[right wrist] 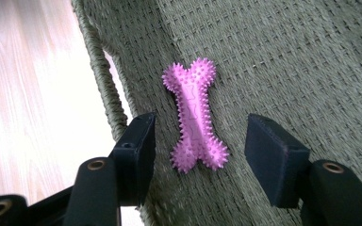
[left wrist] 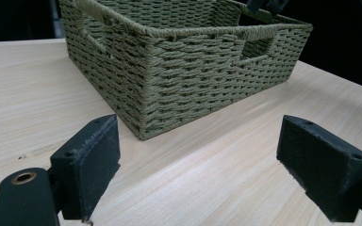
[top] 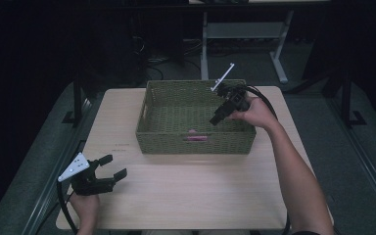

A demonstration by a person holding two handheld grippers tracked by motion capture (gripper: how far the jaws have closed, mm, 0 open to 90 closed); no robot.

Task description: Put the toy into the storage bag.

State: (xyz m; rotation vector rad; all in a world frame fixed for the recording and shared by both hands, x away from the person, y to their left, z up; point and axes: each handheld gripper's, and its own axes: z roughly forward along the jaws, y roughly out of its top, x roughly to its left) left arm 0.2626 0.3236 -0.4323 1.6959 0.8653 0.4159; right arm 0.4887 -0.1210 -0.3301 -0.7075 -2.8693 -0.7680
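Right gripper (right wrist: 198, 150), jaws wide, poised over pink spiked bone toy (right wrist: 195, 117) on the woven basket (top: 149, 132) floor by its 6 o'clock wall | left gripper (top: 108, 172) spread, empty, table's 8 o'clock | risk: jaw snagging wall, toy squirting free.

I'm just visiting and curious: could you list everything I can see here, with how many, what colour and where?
basket: one, olive-green woven, far middle of the table.
bone-shaped toy: one, pink and spiky, on the basket floor by its near wall.
table: one, light wood.
desk frame: one, pale grey, behind the table.
left hand-held gripper: one, black, open, near-left of the table.
right hand-held gripper: one, black, open, over the basket above the toy.
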